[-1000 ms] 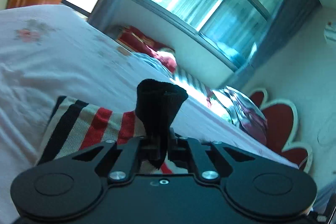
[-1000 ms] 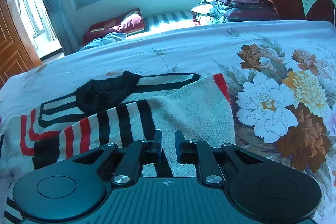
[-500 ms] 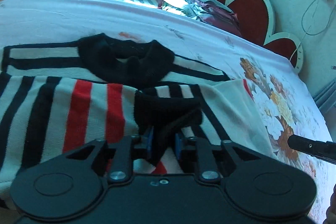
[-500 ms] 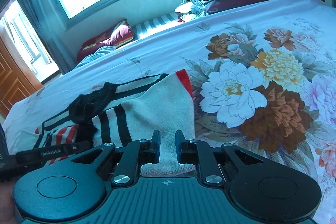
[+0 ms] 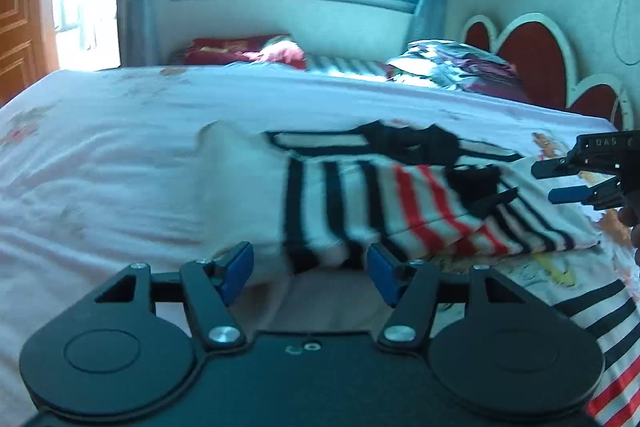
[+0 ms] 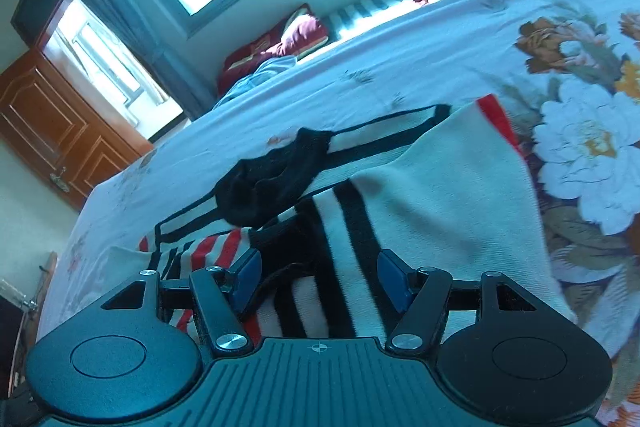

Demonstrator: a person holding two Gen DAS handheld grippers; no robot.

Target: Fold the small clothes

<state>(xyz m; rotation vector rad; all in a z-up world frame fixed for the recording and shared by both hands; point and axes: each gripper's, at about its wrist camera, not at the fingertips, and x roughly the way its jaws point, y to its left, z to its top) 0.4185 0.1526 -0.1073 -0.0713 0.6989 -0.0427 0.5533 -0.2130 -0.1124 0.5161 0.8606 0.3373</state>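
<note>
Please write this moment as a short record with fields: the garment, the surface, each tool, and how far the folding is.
garment: striped sweater, white with black and red stripes, black collar
surface: bed sheet, floral print
left tool: jaws have just been opening, nothing between the pads
right tool: jaws have just been opening, apart over the sweater, gripping nothing
folding: both sleeves lie across the body, black cuff on top
background: stack of folded bedding by the headboard

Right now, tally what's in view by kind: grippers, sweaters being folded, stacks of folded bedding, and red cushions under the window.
Grippers: 2, left gripper and right gripper
Striped sweater: 1
Stack of folded bedding: 1
Red cushion: 1
Total: 5
</note>
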